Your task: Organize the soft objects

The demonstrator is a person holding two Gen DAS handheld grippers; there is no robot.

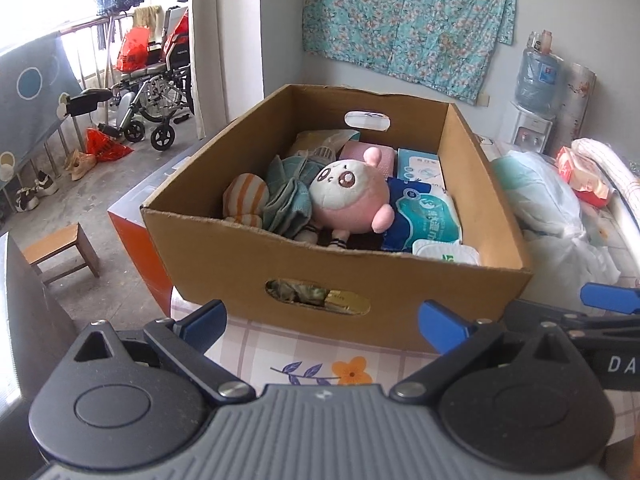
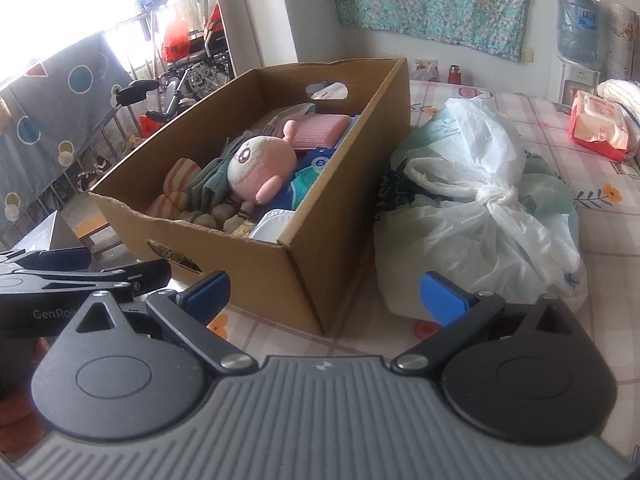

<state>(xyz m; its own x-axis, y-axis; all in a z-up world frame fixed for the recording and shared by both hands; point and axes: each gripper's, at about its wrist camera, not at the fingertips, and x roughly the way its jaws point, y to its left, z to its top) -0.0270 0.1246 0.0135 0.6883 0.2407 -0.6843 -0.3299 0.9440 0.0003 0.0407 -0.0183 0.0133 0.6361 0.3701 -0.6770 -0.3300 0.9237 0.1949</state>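
Facing the cardboard box [image 1: 332, 280] on the floral tablecloth [image 2: 600, 280]: inside it lie a pink plush [image 1: 352, 196], teal cloth [image 1: 290, 200], striped socks [image 1: 245, 198] and wipes packs [image 1: 426, 216]. Right of the box sits a knotted plastic bag [image 2: 480, 208]. My left gripper [image 1: 324, 326] and right gripper [image 2: 326, 296] hover before the box's near wall, jaws apart, holding nothing.

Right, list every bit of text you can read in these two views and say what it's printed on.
"GenRo", cut off by the right gripper: on the black body of the left gripper.
"DA", cut off at the frame edge: on the black body of the right gripper.
Print on the blue-and-white wet-wipe pack and the blue water-jug label: too blurred to read.
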